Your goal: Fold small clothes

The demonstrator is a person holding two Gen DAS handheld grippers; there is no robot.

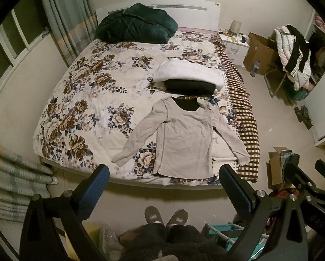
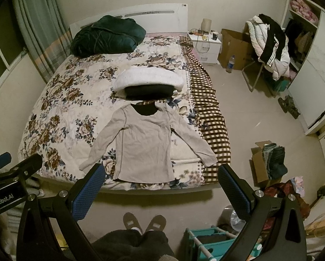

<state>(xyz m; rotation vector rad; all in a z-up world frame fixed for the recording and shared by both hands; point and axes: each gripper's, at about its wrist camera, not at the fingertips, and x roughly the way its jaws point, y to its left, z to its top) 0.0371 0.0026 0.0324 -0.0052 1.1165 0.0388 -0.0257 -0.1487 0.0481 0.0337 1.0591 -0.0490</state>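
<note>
**Beige top spread flat at the foot of the bed, both grippers held wide above it**

Bedroom floor tiles surround a bed [image 1: 79, 100] with a floral quilt, a white headboard at the far end and a brown checked blanket [image 1: 247, 130] hanging over its right edge. One long-sleeved top [image 1: 184, 139] lies on the quilt near the foot edge, toward the right side of the bed. It is pale beige and slightly creased, spread flat with its hem toward the foot edge and its dark-lined neckline toward the headboard; both sleeves angle out and down from the shoulders, the right cuff reaching the checked blanket.

Just beyond the neckline sits one stack of folded clothes [image 1: 188, 76] (a white piece on top, a dark one under it). One dark green duvet [image 1: 136, 24] is bundled at the head-left corner.

Two tools are in view: the left hand-held gripper [image 1: 164, 187] and the right hand-held gripper [image 2: 161, 184], each with two blue-padded fingers spread wide and nothing between them. Both hang above the foot edge of the bed, clear of the fabric; in each wrist view the top's hem appears between the fingertips. The person's two slippered feet [image 1: 165, 216] stand on the floor before the foot edge.
</note>
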